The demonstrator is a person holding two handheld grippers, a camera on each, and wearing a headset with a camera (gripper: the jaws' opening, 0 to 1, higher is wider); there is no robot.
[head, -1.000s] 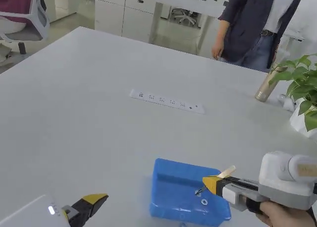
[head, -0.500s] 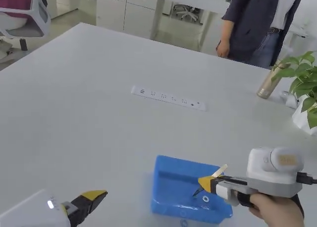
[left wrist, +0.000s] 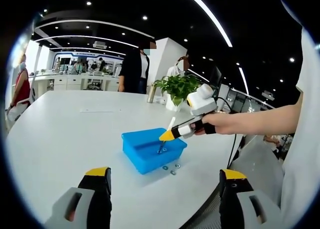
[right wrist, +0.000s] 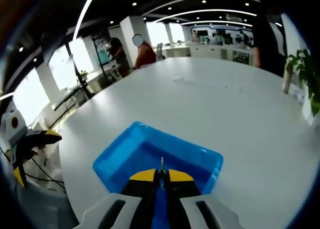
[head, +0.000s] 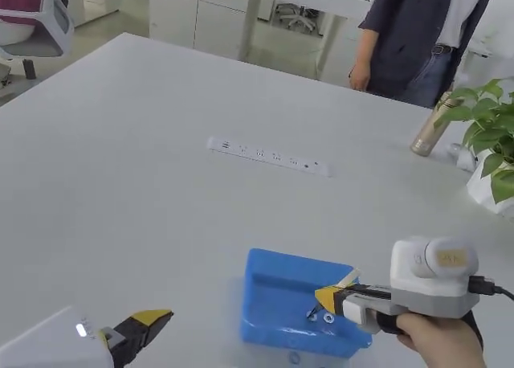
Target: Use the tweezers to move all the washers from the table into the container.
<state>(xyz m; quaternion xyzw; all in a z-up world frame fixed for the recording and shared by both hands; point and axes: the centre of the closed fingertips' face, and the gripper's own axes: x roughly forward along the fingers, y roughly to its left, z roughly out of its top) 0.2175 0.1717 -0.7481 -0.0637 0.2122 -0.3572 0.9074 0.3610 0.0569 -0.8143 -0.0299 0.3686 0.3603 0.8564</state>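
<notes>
A blue container (head: 273, 284) sits on the white table near its front edge. My right gripper (head: 325, 297) is shut on the tweezers (head: 315, 310), whose thin tips hang inside the container over its right half. In the right gripper view the tweezers (right wrist: 161, 164) stick out between the shut yellow jaws above the container (right wrist: 145, 154). One washer (head: 329, 317) lies on the container floor. A few washers (left wrist: 170, 168) lie on the table just in front of the container (left wrist: 145, 151). My left gripper (head: 157, 318) is open at the lower left, apart from the container, and holds nothing.
A white power strip (head: 269, 156) lies across the middle of the table. A gold bottle (head: 428, 132) and a potted plant (head: 491, 135) stand at the right. A person (head: 418, 30) stands beyond the far edge.
The right gripper with the tweezers has edged slightly left over the container. The left gripper has kept its place. The head camera has shifted a little.
</notes>
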